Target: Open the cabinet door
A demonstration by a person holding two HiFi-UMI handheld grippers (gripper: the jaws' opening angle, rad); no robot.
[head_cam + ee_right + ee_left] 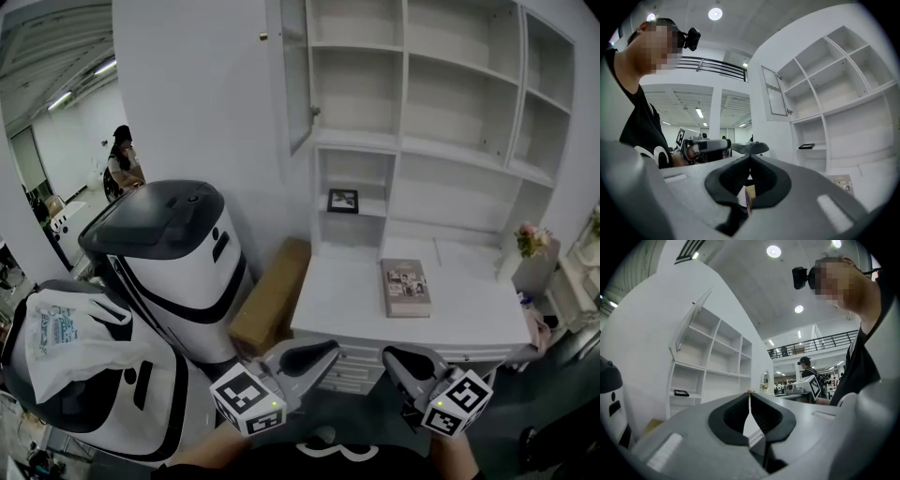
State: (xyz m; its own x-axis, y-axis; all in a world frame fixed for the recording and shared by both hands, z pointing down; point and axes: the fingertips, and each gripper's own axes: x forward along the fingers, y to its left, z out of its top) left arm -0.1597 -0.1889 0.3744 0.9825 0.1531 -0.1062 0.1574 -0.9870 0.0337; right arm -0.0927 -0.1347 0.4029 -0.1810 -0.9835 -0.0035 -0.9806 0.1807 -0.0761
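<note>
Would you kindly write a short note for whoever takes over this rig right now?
Left tool: shut, empty, held low before the white desk.
Right tool: shut, empty, beside it.
White-framed glass cabinet door, top left of the white shelf unit: swung open, neither tool touching it.
Done: door open. Left: apparently nothing.

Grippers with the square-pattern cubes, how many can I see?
2. The left gripper is at the bottom, left of middle; the right gripper is beside it, right of middle, both before the white desk. None seems hidden.
</note>
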